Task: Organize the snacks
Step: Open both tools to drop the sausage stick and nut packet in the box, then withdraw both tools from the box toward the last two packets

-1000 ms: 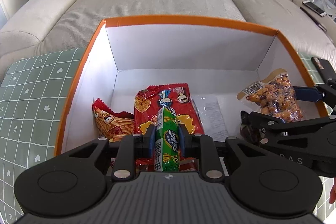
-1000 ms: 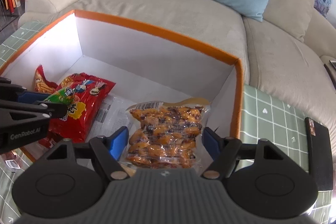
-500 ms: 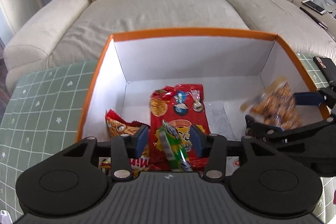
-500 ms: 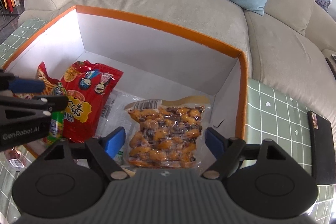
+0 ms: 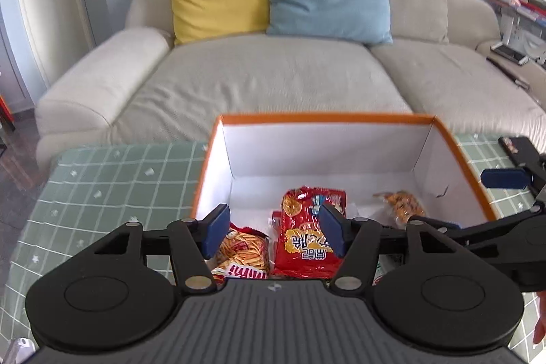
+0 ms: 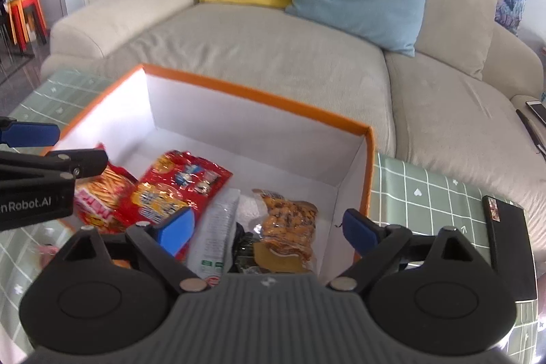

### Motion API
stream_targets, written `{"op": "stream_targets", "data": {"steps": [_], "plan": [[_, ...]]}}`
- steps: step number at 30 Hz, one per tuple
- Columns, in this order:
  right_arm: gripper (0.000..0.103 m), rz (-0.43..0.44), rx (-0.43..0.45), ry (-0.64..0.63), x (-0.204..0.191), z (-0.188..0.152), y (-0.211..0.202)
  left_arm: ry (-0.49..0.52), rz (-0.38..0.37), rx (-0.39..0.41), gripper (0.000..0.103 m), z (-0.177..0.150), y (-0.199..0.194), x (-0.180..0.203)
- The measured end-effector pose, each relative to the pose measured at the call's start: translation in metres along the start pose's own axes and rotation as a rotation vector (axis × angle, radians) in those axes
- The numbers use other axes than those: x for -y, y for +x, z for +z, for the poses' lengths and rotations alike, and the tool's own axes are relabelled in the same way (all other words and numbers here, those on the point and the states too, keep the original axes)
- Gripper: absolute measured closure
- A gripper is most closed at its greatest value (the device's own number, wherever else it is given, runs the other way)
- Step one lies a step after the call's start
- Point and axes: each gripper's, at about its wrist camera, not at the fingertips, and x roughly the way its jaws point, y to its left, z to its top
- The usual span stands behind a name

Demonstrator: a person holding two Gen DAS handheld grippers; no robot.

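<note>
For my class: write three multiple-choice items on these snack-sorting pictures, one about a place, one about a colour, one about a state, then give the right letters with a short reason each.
1. Where does the clear vacuum pack of brown nuts lie?
A. on the sofa
B. inside the orange-rimmed white cardboard box
C. on the green checked tablecloth

2. What colour is the large crinkly snack bag in the middle of the box?
A. red
B. purple
C. white

3. How does the left gripper stand?
A. shut on a bag
B. shut on nothing
C. open, holding nothing

Answers: 1 B, the pack rests on the box floor by the right wall. 2 A, its foil is red. 3 C, its blue pads stand apart over the bags.
</note>
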Motion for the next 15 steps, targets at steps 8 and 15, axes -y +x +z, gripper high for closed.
{"op": "stream_targets", "data": {"steps": [8, 15], "plan": [[0.011, 0.038, 0.101, 0.060, -0.009, -0.027, -0.052, -0.035, -0.026, 0.085, 0.030, -0.019, -0.048, 0.002], [0.008, 0.039, 0.195, 0.084, -0.020, -0.065, -0.091, -0.072, -0.021, 0.124, 0.029, -0.050, -0.075, -0.004]]}}
